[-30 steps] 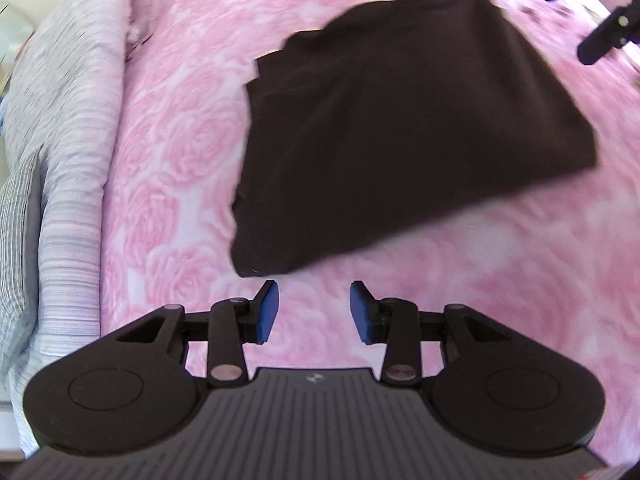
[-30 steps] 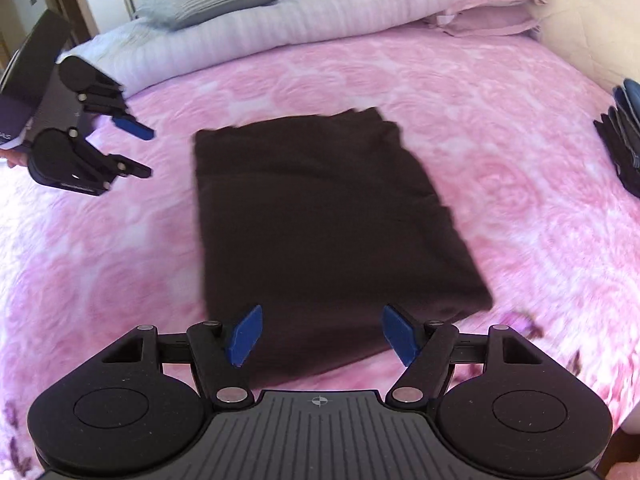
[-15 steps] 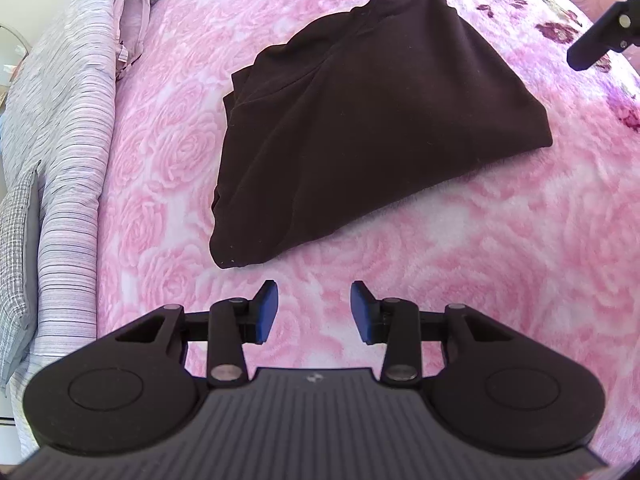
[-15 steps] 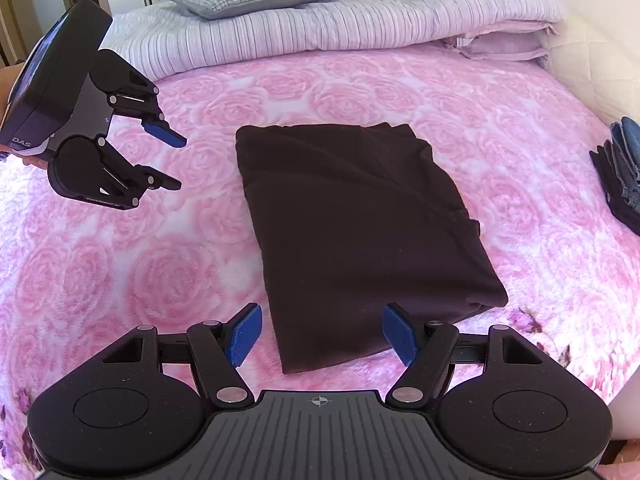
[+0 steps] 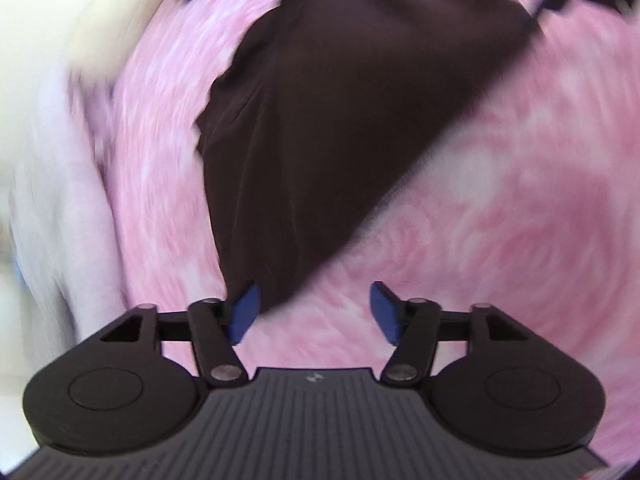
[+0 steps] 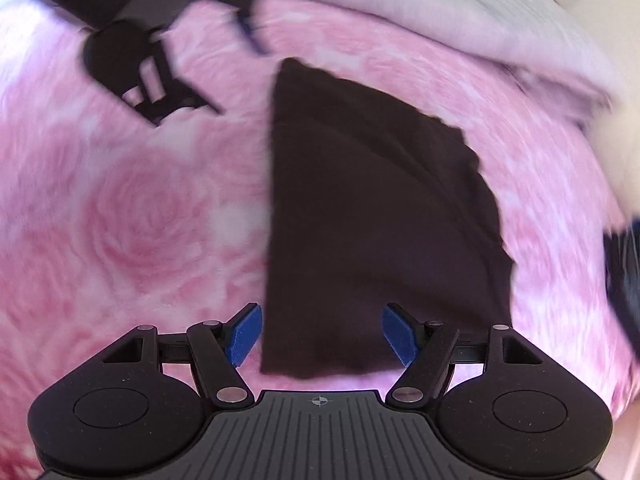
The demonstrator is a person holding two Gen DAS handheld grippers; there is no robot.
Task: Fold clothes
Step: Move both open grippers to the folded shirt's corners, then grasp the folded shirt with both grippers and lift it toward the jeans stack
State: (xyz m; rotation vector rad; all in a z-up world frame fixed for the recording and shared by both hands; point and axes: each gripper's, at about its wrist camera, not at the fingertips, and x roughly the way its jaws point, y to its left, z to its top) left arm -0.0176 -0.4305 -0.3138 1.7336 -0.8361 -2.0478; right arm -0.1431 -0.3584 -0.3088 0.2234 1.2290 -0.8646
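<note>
L gripper (image 5: 314, 312) is hanging w/ jaws just widened, spread, gripping nothing, near corner of the dark folded garment (image 5: 340, 128) lying mid-bed on the pink rose bedspread (image 5: 500, 220); R gripper (image 6: 320, 334) is straddling its near edge, spread, pads not pressing; bare bedspread both sides; pale duvet (image 6: 440, 12) along far edge.

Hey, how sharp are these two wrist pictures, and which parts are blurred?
Left wrist view: pink rose-patterned bedspread and dark brown folded garment smeared by swirling motion blur; the left gripper stays crisp. Right wrist view: similar smear, right gripper sharp.
</note>
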